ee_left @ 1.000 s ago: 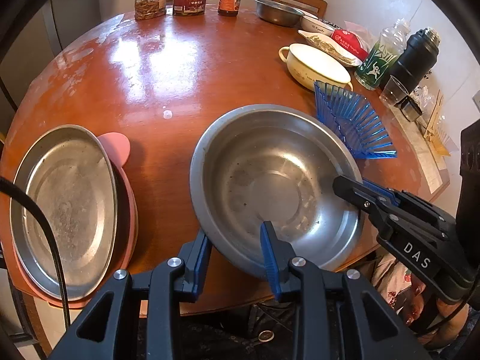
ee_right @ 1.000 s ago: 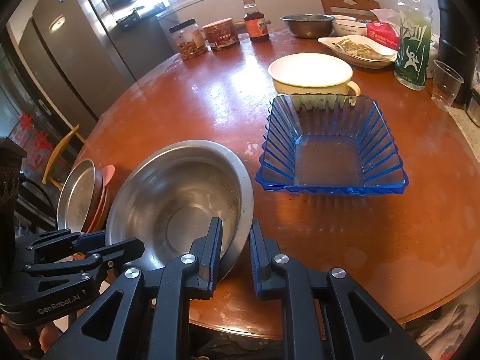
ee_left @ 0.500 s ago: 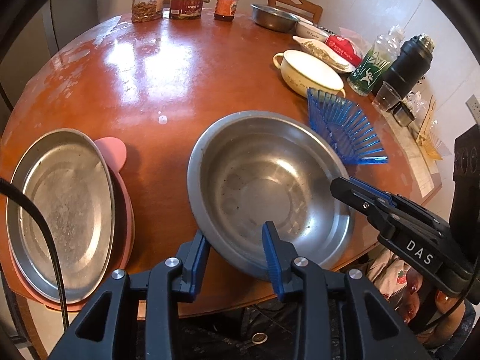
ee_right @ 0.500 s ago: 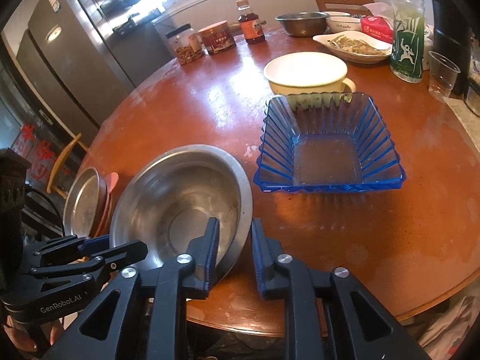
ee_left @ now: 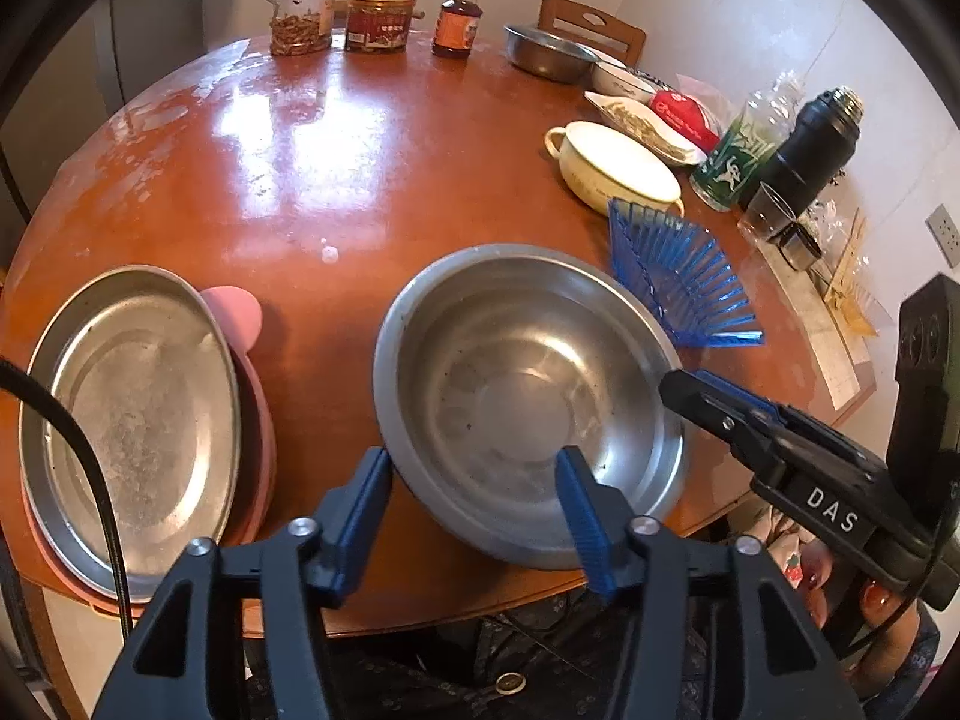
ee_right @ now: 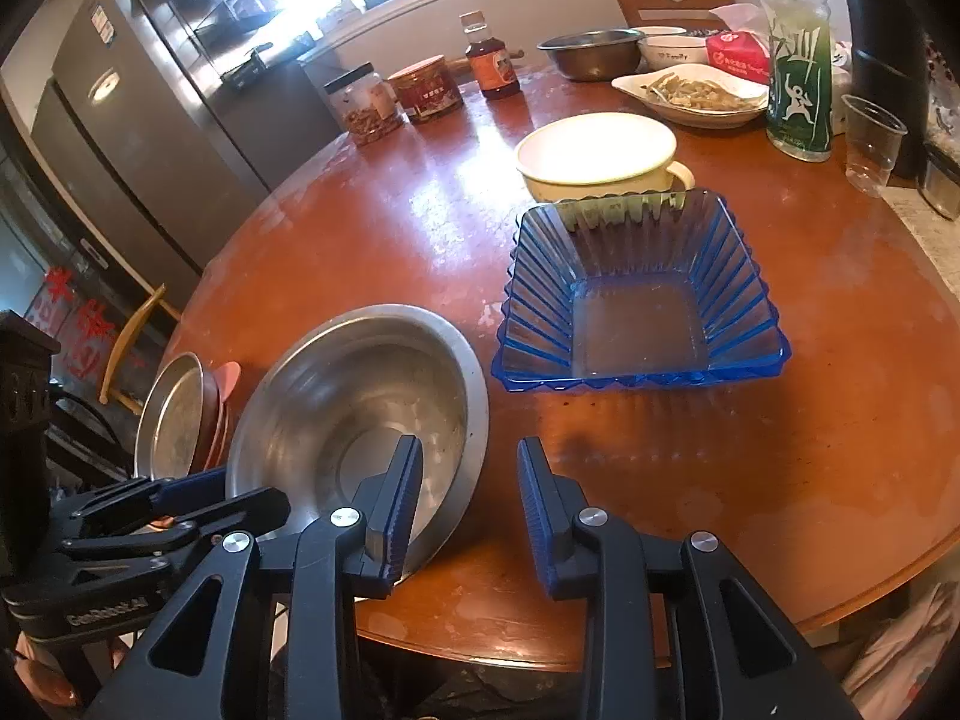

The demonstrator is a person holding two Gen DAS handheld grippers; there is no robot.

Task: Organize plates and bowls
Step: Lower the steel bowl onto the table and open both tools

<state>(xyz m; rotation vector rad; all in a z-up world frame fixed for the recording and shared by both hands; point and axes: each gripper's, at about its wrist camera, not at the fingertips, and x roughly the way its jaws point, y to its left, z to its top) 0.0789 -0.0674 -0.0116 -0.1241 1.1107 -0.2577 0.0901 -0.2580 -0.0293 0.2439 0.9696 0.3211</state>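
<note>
the round stainless steel bowl (ee_left: 528,384) sits at the table's near edge; my left gripper (ee_left: 474,498) and right gripper (ee_right: 468,498) are both opening off its rim, so it's placed.

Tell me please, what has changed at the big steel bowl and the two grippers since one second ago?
Both grippers have let go of the steel bowl. The left gripper was clamped on its near rim; its jaws are opening, the rim loose between them. The right gripper is also opening and no longer pinches the rim. The bowl sits on the table in the same place. The blue dish and the steel plate stayed put.
</note>
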